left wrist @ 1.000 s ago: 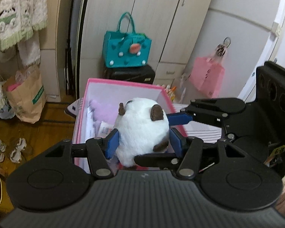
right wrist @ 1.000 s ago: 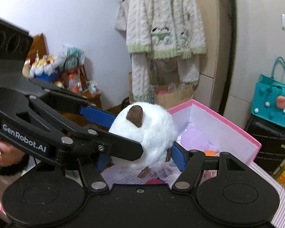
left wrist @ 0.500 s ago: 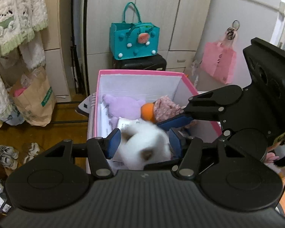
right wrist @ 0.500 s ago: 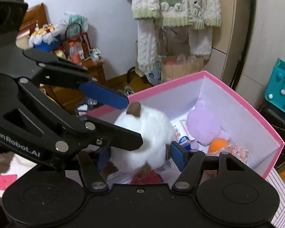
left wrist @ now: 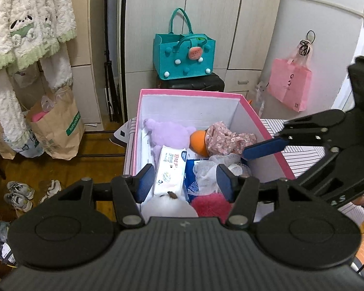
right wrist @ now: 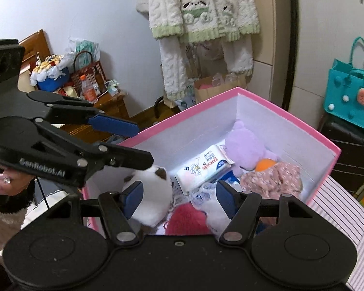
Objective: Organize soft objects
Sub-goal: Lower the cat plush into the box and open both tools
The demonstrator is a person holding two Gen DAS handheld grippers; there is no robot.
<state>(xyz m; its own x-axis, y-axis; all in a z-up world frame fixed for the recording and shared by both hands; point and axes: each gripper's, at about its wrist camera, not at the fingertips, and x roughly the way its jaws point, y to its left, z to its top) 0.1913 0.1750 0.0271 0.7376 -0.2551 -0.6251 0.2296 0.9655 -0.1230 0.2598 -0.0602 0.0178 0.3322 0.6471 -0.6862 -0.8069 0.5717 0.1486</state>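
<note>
Seeing white plush point(right wrist: 153, 189) lying in pink box point(left wrist: 252, 118), near corner; we have left gripper point(left wrist: 185, 181) spread wide above it; right gripper point(right wrist: 179, 197) wide too, one pad beside plush.

Both jaws let go; white plush point(right wrist: 150, 195) now in pink box point(right wrist: 288, 118).

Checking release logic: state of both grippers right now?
Left gripper: open, holding nothing; white plush lies below it in the pink box.
Right gripper: open, holding nothing.
</note>
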